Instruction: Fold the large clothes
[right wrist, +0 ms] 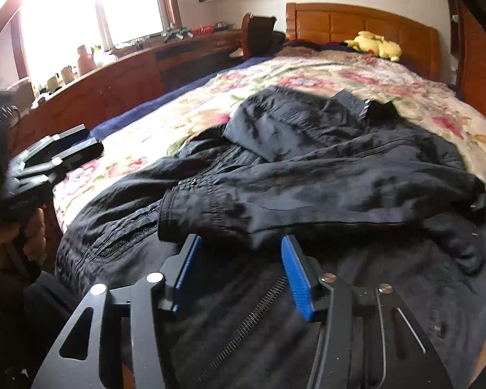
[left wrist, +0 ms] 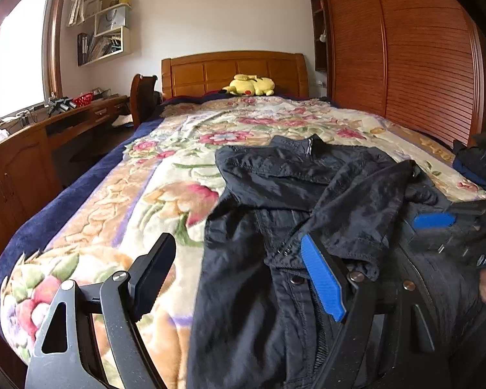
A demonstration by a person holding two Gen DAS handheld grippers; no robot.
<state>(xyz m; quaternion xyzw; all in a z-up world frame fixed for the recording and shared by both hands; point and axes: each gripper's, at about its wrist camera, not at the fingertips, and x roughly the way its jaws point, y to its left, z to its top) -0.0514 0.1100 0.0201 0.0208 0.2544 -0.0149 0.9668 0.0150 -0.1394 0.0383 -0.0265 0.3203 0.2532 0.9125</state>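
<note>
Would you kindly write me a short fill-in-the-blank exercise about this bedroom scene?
1. The black jacket lies on a bed with a ____ blanket.
2. The plush toy by the headboard is ____ in colour.
3. The left gripper has ____ between its pads.
4. The right gripper has pads of ____ colour.

Missing words: floral; yellow; nothing; blue

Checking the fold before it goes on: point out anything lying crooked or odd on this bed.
The black jacket lies rumpled: one sleeve is thrown slantwise across its open front, zipper exposed. Both grippers are open, holding nothing. Nothing looks spilled or damaged.
</note>
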